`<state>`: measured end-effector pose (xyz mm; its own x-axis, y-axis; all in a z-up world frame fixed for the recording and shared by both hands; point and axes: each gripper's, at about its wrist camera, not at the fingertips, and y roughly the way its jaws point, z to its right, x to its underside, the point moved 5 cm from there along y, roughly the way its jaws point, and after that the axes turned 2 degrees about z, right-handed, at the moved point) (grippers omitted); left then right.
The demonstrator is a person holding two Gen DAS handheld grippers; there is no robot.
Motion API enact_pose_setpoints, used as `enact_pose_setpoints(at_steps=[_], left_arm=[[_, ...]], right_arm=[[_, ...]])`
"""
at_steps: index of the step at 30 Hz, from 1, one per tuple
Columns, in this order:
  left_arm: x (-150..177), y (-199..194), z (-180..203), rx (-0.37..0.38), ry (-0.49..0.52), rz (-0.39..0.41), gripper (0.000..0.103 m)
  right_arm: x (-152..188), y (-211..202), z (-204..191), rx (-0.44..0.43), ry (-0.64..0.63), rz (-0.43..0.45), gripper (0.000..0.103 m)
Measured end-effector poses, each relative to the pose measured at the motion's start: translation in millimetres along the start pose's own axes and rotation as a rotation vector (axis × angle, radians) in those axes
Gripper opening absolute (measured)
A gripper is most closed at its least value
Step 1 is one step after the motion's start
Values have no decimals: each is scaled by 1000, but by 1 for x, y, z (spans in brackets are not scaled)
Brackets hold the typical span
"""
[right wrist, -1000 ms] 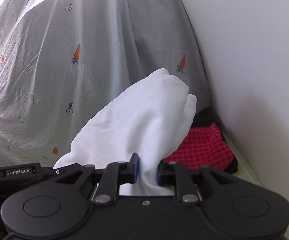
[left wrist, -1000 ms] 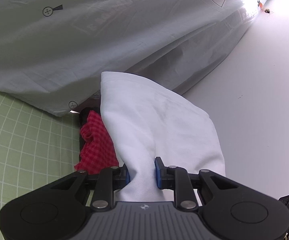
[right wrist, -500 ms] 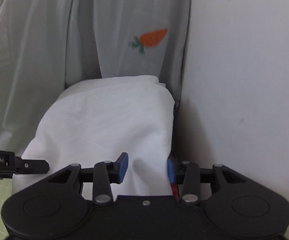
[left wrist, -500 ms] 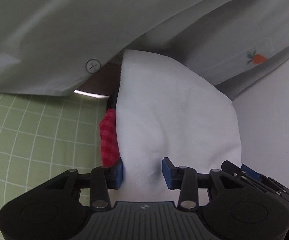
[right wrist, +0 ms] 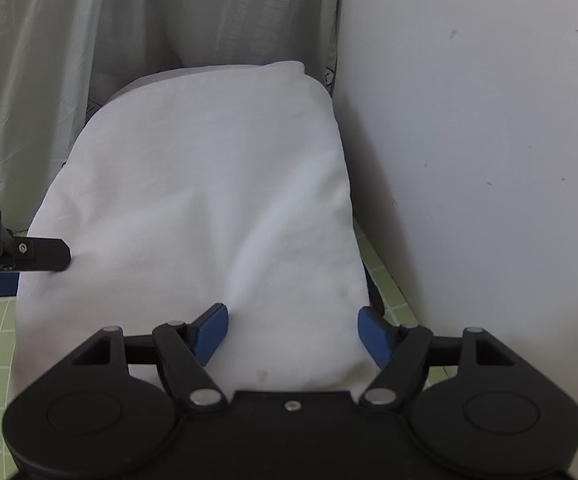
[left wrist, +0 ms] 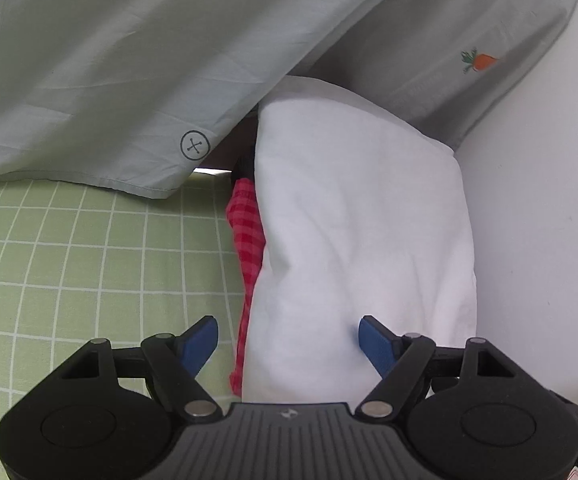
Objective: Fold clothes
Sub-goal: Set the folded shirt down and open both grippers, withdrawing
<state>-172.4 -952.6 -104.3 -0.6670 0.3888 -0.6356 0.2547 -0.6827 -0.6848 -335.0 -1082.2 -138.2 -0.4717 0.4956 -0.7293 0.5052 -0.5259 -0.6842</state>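
A folded white garment point(left wrist: 361, 220) rests on a red checked cloth point(left wrist: 247, 236) in the corner by the wall. My left gripper point(left wrist: 289, 334) hovers over its near left edge. The jaws are opening, with the cloth between the blue pads point(left wrist: 203, 340) but not pinched. In the right wrist view the same white garment point(right wrist: 209, 200) fills the middle. My right gripper point(right wrist: 293, 330) is over its near right edge, jaws opening too, pads spread wide with cloth between them. A finger point(right wrist: 41, 255) of the left gripper shows at the garment's left side.
A green grid-patterned sheet point(left wrist: 89, 260) covers the surface to the left. A grey cloth with carrot prints point(left wrist: 129, 60) hangs down just behind the garment. The white wall point(right wrist: 489, 160) stands close on the right.
Both grippers were shut on the white garment and have let it go, jaws spreading wide. Both hands came down and forward, and the garment now lies over the red checked cloth.
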Motion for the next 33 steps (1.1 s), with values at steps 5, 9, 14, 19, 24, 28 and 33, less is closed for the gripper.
enact_pose_setpoints(at_steps=[5,9,14,19,24,28,33], left_arm=[[32,-35,-1,-2,25,-56,78],[44,-85,12,-5,105,-7,78],[52,-152,30,18,187,113,89],[75,-191,46,61,236,193,103],[106,-208,56,48,290,178,103],[131,-218,60,4,323,149,103],[150,-231,62,-3,339,141,103]], right_arm=[[29,-44,-3,-12,7,-59,76],[40,-95,-3,-13,52,1,83],[47,-153,-3,-7,84,87,85],[73,-200,4,1,114,129,92],[108,-230,8,18,119,129,101],[127,-245,10,36,115,130,103],[142,-260,15,39,126,137,103]])
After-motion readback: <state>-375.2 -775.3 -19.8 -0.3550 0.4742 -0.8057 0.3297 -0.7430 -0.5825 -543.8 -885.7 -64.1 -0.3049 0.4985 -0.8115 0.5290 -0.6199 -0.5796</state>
